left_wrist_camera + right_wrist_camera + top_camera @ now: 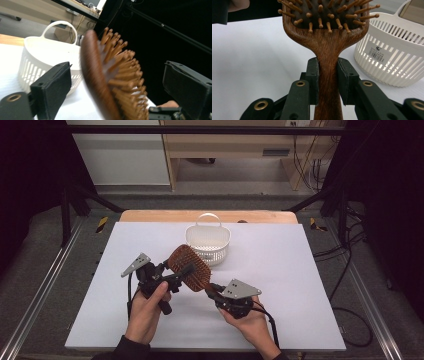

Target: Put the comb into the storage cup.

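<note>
Nearest the camera in the high view, 2 forearms are seen entering from the bottom edge, each hand wrapped around a gripper above a white table (pixel 280 320). The right gripper (pixel 214 290) is held low at centre-right, and in the right gripper view its 2 jaws are seen pressed against both sides of the handle of a wooden hairbrush (pixel 328 42), so the brush is clamped there. The brush is lifted off the table and tilted, its head reaching up and to the left from the handle. Its wooden pins (pixel 319 15) are set in a dark cushion and face that gripper's camera.

The left gripper (pixel 182 274) is held just left of the brush head. In the left gripper view its jaws are spread wide, 1 on either side of the hairbrush (pixel 110 80), and neither pad is seen touching it. The head is seen edge-on there, its smooth back to the left and its pins to the right, slightly blurred.

Just beyond the brush, a white slotted basket (pixel 208 241) with a loop handle is standing upright on the table. A barcode label (pixel 377 53) is stuck on its side wall. Farther off, a wooden strip (pixel 150 215) is seen along the table's far edge.
</note>
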### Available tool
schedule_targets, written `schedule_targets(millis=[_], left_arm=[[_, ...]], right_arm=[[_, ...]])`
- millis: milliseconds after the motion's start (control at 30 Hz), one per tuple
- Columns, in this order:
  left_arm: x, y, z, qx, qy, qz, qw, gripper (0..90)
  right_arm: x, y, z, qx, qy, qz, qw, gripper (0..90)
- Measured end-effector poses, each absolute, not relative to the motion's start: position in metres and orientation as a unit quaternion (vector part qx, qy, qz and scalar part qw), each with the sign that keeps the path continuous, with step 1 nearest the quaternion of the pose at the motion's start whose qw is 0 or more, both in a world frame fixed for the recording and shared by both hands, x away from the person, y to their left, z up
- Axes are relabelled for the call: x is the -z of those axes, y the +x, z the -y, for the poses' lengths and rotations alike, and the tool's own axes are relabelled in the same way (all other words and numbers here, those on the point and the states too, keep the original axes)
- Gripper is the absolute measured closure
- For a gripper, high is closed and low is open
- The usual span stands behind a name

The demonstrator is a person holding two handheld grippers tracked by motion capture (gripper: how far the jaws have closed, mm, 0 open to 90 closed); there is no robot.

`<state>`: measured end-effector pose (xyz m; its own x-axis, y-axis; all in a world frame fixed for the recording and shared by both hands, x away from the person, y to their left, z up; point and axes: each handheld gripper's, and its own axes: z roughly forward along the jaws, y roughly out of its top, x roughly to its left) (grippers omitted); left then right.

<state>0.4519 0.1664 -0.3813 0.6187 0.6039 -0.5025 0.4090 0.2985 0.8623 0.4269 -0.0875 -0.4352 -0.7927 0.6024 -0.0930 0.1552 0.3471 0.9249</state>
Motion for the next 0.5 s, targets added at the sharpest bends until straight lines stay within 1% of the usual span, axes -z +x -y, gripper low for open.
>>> schedule_targets(millis=[67,267,333,367,500], left_arm=[[0.3779,0.4529,-0.1654,-0.079,0.58,-0.436,0.684,10.7],[0.3738,0.4556,-0.1625,-0.082,0.583,-0.435,0.681,14.5],[0.3742,0.456,-0.1616,-0.084,0.586,-0.433,0.68,17.6],[0.3742,0.4557,-0.1613,-0.085,0.586,-0.433,0.679,17.6],[0.3736,0.4532,-0.1608,-0.089,0.583,-0.432,0.682,22.0]], right_arm=[[0.4353,0.4261,0.0876,-0.52,0.24,-0.79,0.217,72.9],[0.4349,0.4266,0.0889,-0.523,0.242,-0.787,0.22,72.8],[0.4344,0.4263,0.0893,-0.523,0.243,-0.786,0.222,72.8],[0.4342,0.4261,0.0894,-0.524,0.243,-0.786,0.222,72.8],[0.4339,0.4245,0.0894,-0.524,0.244,-0.784,0.225,72.8]])
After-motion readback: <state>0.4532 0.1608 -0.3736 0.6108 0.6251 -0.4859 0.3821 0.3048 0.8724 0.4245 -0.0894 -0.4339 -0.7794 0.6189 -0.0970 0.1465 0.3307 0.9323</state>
